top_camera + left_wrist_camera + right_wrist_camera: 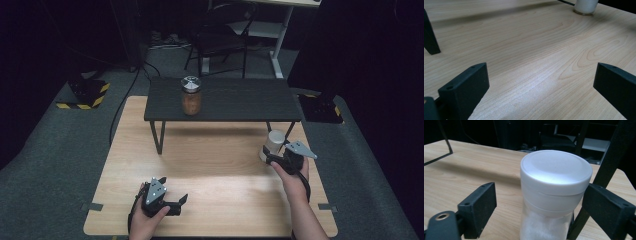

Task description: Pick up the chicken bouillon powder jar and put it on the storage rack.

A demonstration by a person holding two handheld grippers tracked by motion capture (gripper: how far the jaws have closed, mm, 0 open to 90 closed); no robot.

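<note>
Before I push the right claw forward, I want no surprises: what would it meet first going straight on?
The white-lidded jar. It already stands between the open jaws of the right claw, so it looks like the first contact, though the exact gap is unclear.

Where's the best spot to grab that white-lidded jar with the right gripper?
Probably the clear body just under the white lid, approached level from the person's side. The white-lidded jar stands upright on the table, already between the open jaws of the right gripper. Its straight round wall gives both jaws flat contact; the wider lid above would likely stop it slipping down.
</note>
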